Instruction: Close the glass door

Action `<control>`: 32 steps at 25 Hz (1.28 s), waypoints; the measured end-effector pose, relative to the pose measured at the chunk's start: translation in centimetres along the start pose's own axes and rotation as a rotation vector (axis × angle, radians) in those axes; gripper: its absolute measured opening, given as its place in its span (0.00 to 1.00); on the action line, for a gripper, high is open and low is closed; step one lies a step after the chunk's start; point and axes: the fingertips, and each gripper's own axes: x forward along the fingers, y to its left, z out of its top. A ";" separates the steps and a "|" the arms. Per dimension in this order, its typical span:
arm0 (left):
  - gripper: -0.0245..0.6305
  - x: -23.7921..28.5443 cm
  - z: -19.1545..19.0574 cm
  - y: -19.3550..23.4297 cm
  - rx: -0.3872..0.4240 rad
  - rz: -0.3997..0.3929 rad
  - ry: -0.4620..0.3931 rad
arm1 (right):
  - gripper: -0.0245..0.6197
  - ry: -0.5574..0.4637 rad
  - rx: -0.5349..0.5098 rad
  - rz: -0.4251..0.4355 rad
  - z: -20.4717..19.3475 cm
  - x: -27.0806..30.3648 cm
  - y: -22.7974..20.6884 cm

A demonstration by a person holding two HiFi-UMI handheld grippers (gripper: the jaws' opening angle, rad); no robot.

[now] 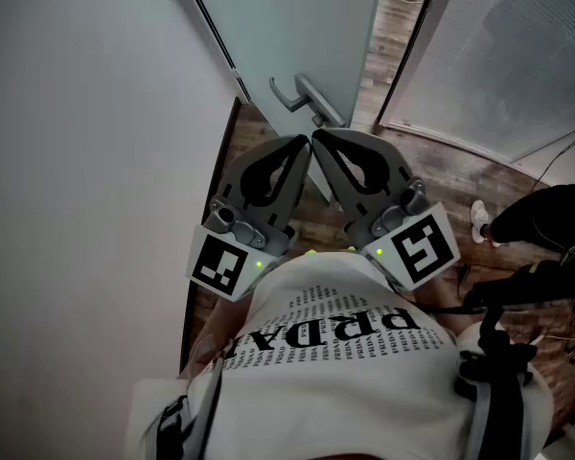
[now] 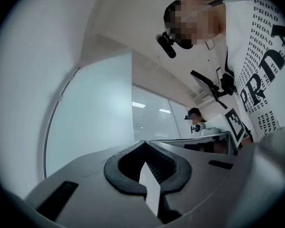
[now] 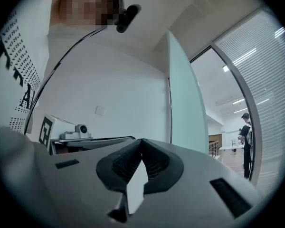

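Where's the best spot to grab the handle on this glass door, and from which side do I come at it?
Grip the lever handle on its straight bar, short of the bent free end, coming from your side of the glass door. The bar stands off the glass, so fingers likely fit round it. The right gripper is shut: open it first.

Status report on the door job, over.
Left gripper and right gripper at chest, both shut, empty. Door open, handle untouched. Path to handle looks free.
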 end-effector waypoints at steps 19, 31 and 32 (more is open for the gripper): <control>0.03 0.2 0.2 0.3 -0.029 -0.011 0.005 | 0.04 0.001 0.002 -0.015 0.4 0.0 0.1; 0.03 0.2 -0.6 -0.2 -0.043 -0.054 0.041 | 0.15 -0.006 -0.055 -0.292 1.0 -1.4 -8.0; 0.03 0.2 -0.5 -0.3 -0.051 -0.059 0.045 | 0.18 0.005 -0.073 -0.309 1.1 -1.2 -8.8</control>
